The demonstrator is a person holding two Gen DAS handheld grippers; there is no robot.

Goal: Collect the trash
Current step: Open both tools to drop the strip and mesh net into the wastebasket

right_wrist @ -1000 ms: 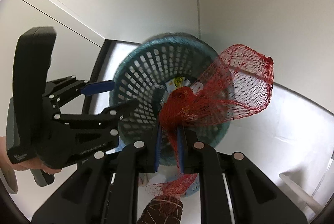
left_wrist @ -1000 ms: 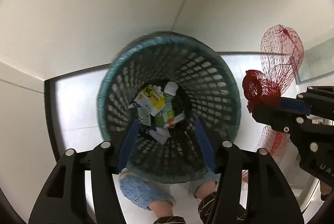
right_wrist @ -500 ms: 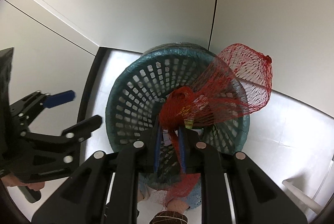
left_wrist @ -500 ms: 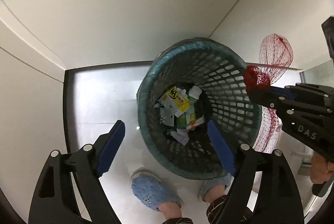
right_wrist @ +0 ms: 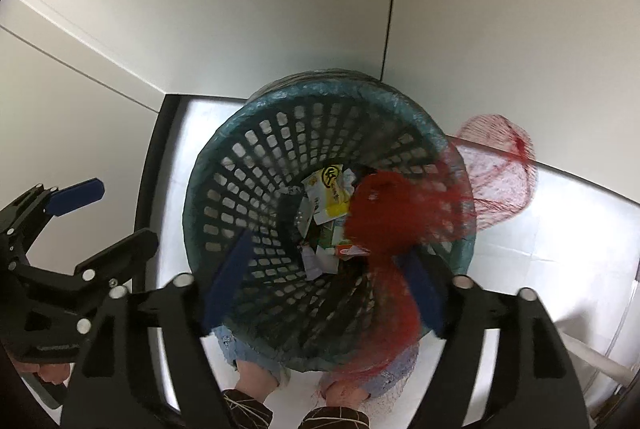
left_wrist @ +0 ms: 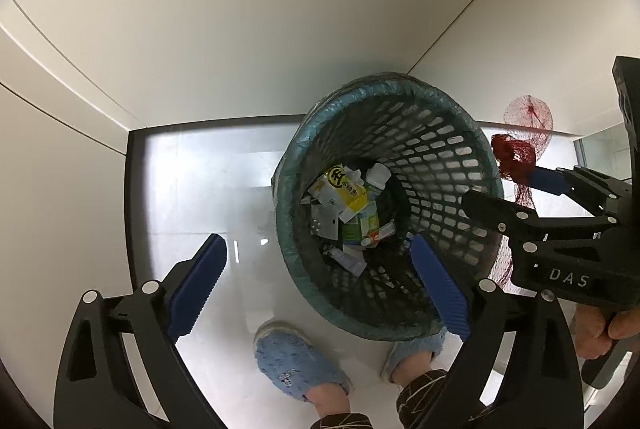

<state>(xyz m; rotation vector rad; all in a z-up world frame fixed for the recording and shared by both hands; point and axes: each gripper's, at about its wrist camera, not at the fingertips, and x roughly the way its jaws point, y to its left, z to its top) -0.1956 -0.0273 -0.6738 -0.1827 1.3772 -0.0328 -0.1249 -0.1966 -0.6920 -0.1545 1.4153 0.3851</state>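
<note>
The drop step is in hand: the right gripper [right_wrist: 320, 289] has just been opening, its jaws now apart, and the red mesh bag [right_wrist: 392, 217] hangs loose over the bin [right_wrist: 248, 165]. The left gripper [left_wrist: 316, 285] has also just been opening and holds nothing. Next, the mesh probably needs shaking clear of the right pad.

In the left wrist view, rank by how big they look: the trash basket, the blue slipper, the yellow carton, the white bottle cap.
1. Trash basket
2. Blue slipper
3. Yellow carton, though it lies deep in the basket, farther from the camera
4. White bottle cap

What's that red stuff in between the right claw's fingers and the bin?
A red mesh net bag, seen from the right wrist, hanging between the open right claw and the teal bin below.
</note>
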